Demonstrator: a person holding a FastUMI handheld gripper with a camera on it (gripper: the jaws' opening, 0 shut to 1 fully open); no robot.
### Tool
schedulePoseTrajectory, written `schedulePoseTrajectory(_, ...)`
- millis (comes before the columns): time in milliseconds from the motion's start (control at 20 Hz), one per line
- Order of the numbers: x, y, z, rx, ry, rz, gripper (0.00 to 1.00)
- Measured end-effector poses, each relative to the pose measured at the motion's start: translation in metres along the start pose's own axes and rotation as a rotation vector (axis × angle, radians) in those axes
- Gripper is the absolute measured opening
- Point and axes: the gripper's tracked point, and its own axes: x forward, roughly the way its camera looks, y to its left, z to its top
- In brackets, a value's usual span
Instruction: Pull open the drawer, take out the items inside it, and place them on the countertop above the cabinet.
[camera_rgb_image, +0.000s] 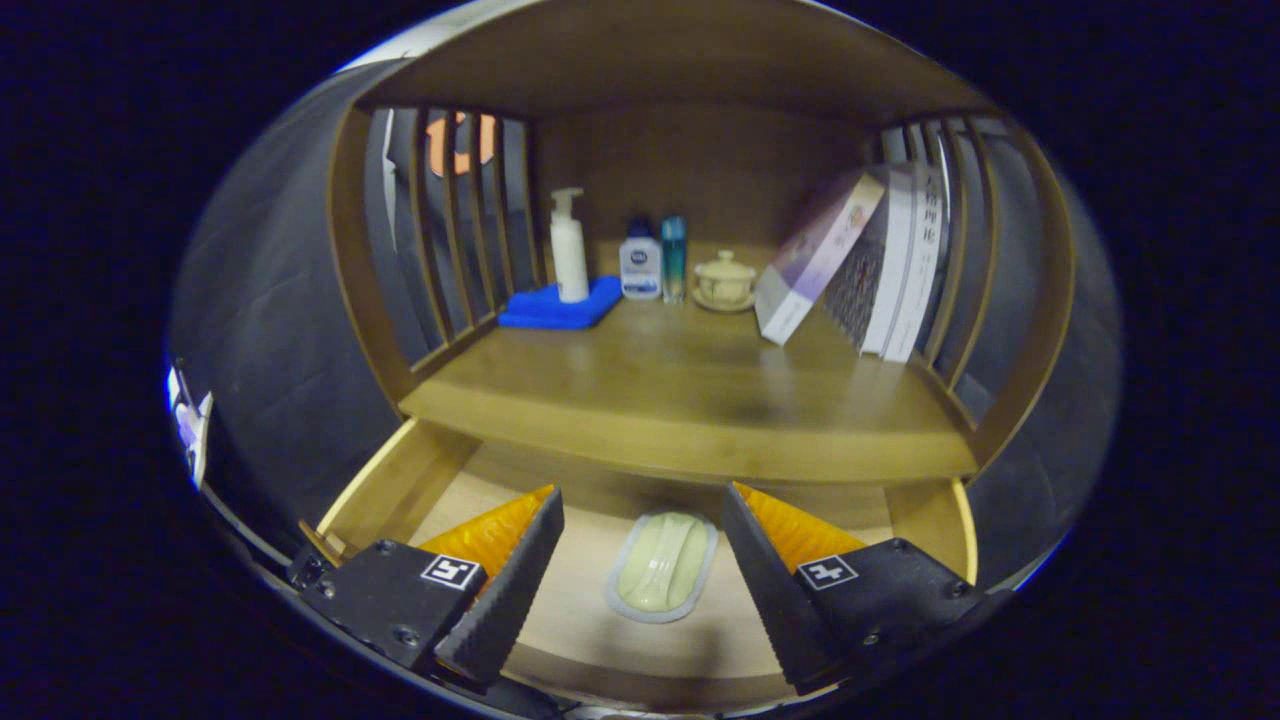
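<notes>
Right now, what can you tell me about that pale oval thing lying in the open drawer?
The pale oval thing looks like a small soap dish or soap case: a cream-green, glossy middle with a lighter greyish rim around it, probably plastic. It lies flat on the wooden floor of the pulled-out drawer, its long side pointing toward the back, just below the front edge of the countertop. The tongs are open, one finger on each side of it, not touching it. Nothing else rests against it.

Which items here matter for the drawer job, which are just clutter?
Job: open drawer; pale oval item lying in it, between the open gripper fingers; countertop.
Clutter: pump bottle, blue cloth, two small bottles, lidded cup, leaning books.
</notes>
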Motion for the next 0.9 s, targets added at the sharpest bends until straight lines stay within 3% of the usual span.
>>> schedulePoseTrajectory(250, 0.032, -0.022, -0.018, 0.005, 0.180, -0.058, 0.99)
schedulePoseTrajectory(500, 0.054, -0.016, -0.035, 0.034, 0.328, -0.042, 0.92)
schedulePoseTrajectory(900, 0.071, -0.013, -0.060, 0.018, 0.487, -0.049, 0.64)
